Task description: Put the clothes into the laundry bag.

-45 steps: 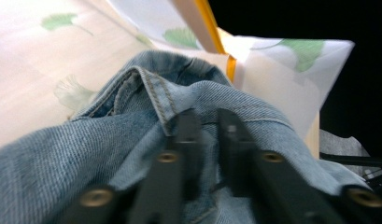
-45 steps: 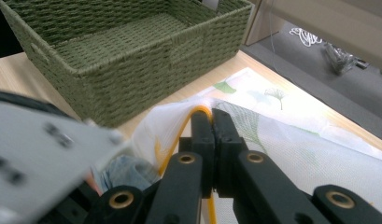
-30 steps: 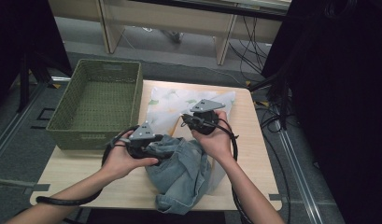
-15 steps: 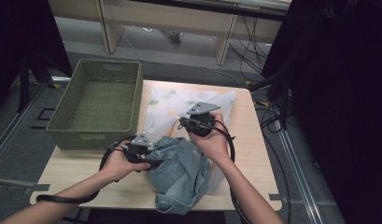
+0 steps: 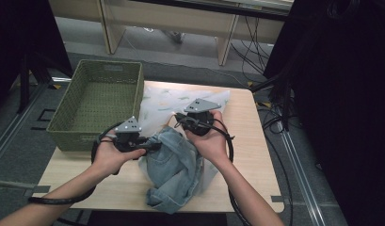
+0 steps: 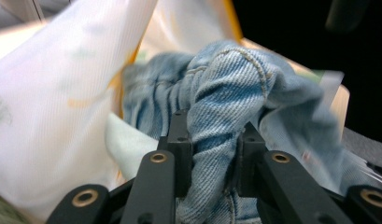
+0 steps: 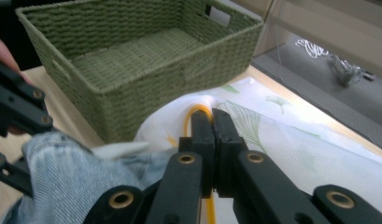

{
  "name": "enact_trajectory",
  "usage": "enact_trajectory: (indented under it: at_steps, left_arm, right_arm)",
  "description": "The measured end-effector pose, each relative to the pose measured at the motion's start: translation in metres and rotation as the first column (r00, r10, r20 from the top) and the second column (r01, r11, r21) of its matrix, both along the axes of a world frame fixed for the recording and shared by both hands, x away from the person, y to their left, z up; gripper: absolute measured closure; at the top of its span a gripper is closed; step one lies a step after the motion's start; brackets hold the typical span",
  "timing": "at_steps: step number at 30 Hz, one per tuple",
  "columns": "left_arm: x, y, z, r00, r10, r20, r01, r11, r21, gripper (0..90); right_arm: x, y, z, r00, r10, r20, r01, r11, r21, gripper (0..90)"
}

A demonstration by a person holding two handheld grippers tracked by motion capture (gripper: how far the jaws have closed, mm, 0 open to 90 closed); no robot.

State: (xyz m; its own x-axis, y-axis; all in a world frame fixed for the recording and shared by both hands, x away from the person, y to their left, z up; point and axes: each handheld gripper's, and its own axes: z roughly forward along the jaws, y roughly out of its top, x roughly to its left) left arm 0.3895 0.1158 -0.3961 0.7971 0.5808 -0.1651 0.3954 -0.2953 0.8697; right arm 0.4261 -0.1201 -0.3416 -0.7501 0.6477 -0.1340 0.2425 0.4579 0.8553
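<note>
Denim jeans [image 6: 226,93] clamped in just-closing left jaws | right jaws pinch mesh bag's [image 7: 282,140] yellow rim, seen close-up

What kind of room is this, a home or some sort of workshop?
Probably a lab or office workspace, not a home: loose cables trail over a grey floor, plain desks stand behind, and the small wooden table holds just a basket, jeans and a mesh bag.
</note>
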Motion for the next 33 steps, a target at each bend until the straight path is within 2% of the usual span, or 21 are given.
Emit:
enact_trajectory:
  at_steps: [3, 5, 8, 13, 19, 25, 28, 30, 33]
  left_arm:
    - [-0.002, -0.003, 0.013, 0.998, -0.01, 0.062, 0.008, 0.9991, 0.041, 73.0]
    - [-0.002, -0.008, 0.015, 0.9966, -0.021, 0.079, 0.015, 0.9973, 0.072, 72.9]
    - [0.0, -0.019, 0.011, 0.9949, -0.039, 0.093, 0.03, 0.9942, 0.104, 72.3]
    - [0.007, -0.043, 0.0, 0.9883, -0.065, 0.138, 0.041, 0.9838, 0.174, 71.3]
    - [0.019, -0.06, -0.011, 0.9887, -0.063, 0.136, 0.035, 0.9789, 0.201, 70.8]
    - [0.028, -0.071, -0.035, 0.9926, -0.065, 0.103, 0.039, 0.97, 0.24, 69.6]
    - [0.035, -0.075, -0.047, 0.9944, -0.054, 0.091, 0.028, 0.9638, 0.265, 69.4]
    - [0.039, -0.077, -0.055, 0.995, -0.052, 0.086, 0.025, 0.9571, 0.289, 69.4]
    - [0.043, -0.08, -0.066, 0.9969, -0.039, 0.069, 0.016, 0.9522, 0.305, 68.5]
  right_arm:
    - [-0.001, 0.003, 0.002, 1.0, 0.008, 0.003, -0.008, 1.0, 0.012, 90.0]
    - [-0.002, 0.004, 0.002, 1.0, 0.007, 0.002, -0.007, 1.0, 0.01, 90.0]
    - [-0.003, 0.004, -0.001, 1.0, 0.009, -0.003, -0.009, 1.0, 0.006, 90.0]
    - [-0.003, 0.003, -0.005, 0.9998, 0.01, -0.019, -0.01, 1.0, 0.006, 90.0]
    - [-0.002, 0.0, -0.007, 0.9998, 0.005, -0.021, -0.005, 1.0, -0.001, 90.0]
    - [-0.001, -0.006, -0.007, 0.9997, -0.004, -0.024, 0.004, 1.0, 0.001, 90.0]
    - [-0.001, -0.005, -0.008, 0.9995, -0.003, -0.031, 0.003, 1.0, 0.0, 90.0]
    - [-0.001, -0.005, -0.01, 0.9994, -0.001, -0.034, 0.001, 1.0, -0.007, 90.0]
    - [0.001, -0.006, -0.013, 0.9989, -0.006, -0.046, 0.006, 1.0, -0.012, 90.0]
